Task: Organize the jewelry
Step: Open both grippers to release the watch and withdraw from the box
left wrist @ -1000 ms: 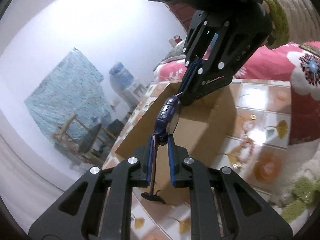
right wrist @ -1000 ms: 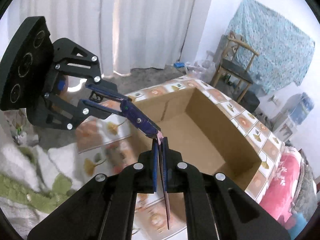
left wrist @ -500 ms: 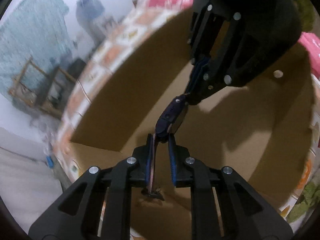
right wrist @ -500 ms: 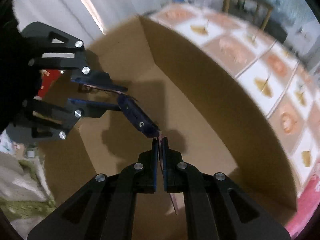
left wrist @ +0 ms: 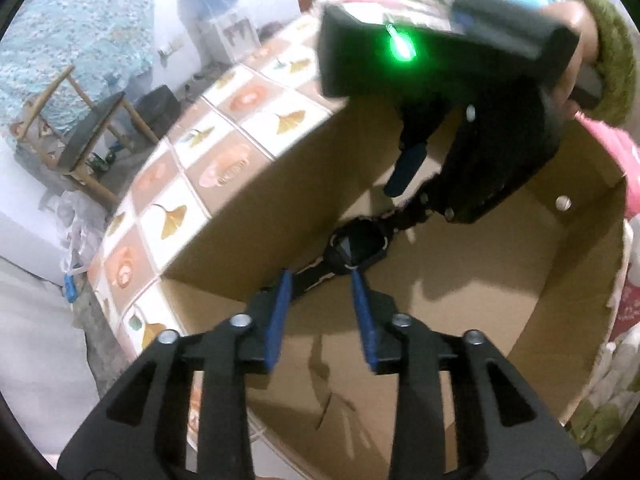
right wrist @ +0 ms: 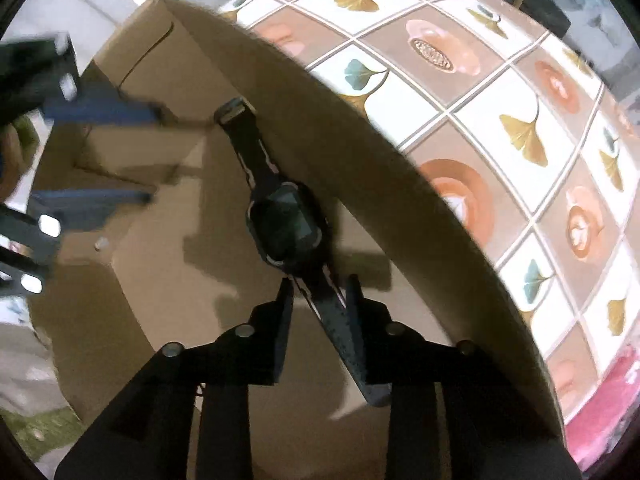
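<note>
A dark wristwatch [right wrist: 286, 228] lies flat on the floor of an open cardboard box [right wrist: 340, 152], close to one wall; it also shows in the left wrist view [left wrist: 356, 246]. My left gripper [left wrist: 322, 280] is open, its blue pads either side of one strap end, not gripping. My right gripper [right wrist: 318, 284] is open above the other strap end. Each gripper appears in the other's view: the right one [left wrist: 416, 184] beyond the watch, the left one [right wrist: 100, 152] blurred at the left. Both are inside the box.
The box stands on a surface with a tiled ginkgo-leaf pattern [right wrist: 500, 92]. Pink bedding [left wrist: 616, 152] lies past the box. A wooden chair [left wrist: 84, 120] and a water dispenser [left wrist: 216, 4] stand farther off. A small white bit [right wrist: 101, 243] lies on the box floor.
Both grippers held the watch by its straps and lowered it into the box. Both have now opened, and the watch lies flat on the box floor.
</note>
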`<state>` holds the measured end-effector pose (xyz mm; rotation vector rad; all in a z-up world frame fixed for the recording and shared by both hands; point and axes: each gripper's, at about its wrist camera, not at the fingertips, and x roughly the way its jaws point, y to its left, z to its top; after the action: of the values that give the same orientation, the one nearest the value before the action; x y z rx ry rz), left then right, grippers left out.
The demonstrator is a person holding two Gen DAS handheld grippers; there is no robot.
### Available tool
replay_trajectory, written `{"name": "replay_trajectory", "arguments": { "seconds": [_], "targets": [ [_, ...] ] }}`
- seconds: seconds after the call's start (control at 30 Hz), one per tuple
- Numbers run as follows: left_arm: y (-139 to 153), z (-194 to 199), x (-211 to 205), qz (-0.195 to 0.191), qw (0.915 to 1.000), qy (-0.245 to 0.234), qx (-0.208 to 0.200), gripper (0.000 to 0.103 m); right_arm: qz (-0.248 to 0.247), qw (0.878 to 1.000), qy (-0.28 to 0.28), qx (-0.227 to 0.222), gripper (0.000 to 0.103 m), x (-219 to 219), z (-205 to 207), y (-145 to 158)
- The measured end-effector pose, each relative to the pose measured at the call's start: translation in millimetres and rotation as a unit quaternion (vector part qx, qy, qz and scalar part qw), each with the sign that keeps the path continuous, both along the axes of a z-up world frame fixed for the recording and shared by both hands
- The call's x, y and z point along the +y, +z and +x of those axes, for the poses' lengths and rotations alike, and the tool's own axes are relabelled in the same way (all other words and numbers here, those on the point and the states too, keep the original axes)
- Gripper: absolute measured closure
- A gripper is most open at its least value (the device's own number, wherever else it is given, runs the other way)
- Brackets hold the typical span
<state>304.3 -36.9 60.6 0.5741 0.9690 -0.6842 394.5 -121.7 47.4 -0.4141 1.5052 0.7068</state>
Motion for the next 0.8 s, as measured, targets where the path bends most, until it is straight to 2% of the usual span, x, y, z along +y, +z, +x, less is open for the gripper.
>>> {"name": "replay_trajectory", "arguments": {
  "seconds": [0.1,0.2,0.23,0.33,0.4,0.43,0.47,0.57,0.63,0.67,0.73,0.8],
  "targets": [
    [19.5,-6.6,17.6,-0.030,0.9991,0.016,-0.023,0.062,-0.007,1.000,0.002,-0.022,0.060,3.7,-11.5,7.1],
    [42.7,-15.5,39.5,-0.070,0.9957,0.041,-0.044,0.051,0.000,0.999,-0.002,-0.035,0.057,5.7,-27.9,18.1],
    [50.9,-24.8,47.7,-0.084,0.9938,0.049,-0.054,0.046,0.004,0.999,-0.004,-0.039,0.053,5.8,-34.0,21.9],
    [69.2,-58.3,69.9,-0.113,0.9875,0.076,-0.079,0.033,0.016,0.998,-0.019,-0.063,0.051,6.2,-54.3,39.9],
    [76.3,-85.8,83.0,-0.130,0.9829,0.092,-0.092,0.029,0.044,0.993,-0.046,-0.096,0.051,1.1,-78.2,63.0],
    [76.9,-97.5,88.5,-0.139,0.9807,0.099,-0.096,0.023,0.069,0.989,-0.060,-0.113,0.051,-6.7,-81.9,76.5],
    [75.8,-115.0,96.0,-0.150,0.9773,0.112,-0.100,0.020,0.102,0.981,-0.084,-0.142,0.050,-16.2,-93.2,92.8],
    [57.9,-155.4,108.9,-0.158,0.9728,0.141,-0.092,0.019,0.171,0.956,-0.132,-0.200,0.040,-41.0,-152.0,119.5],
    [36.2,-177.0,111.0,-0.157,0.9694,0.168,-0.086,0.019,0.186,0.942,-0.151,-0.234,0.037,-50.2,-186.4,118.1],
    [25.7,-184.2,111.5,-0.157,0.9682,0.178,-0.078,0.019,0.184,0.940,-0.158,-0.241,0.037,-49.4,-201.5,116.7],
    [-6.6,-202.7,108.5,-0.169,0.9635,0.205,-0.037,0.019,0.184,0.936,-0.180,-0.240,0.036,-49.9,-232.7,93.6],
    [-32.7,-217.3,100.9,-0.161,0.9602,0.226,-0.030,0.019,0.161,0.936,-0.218,-0.224,0.036,-43.2,-263.8,59.7]
  ]
}}
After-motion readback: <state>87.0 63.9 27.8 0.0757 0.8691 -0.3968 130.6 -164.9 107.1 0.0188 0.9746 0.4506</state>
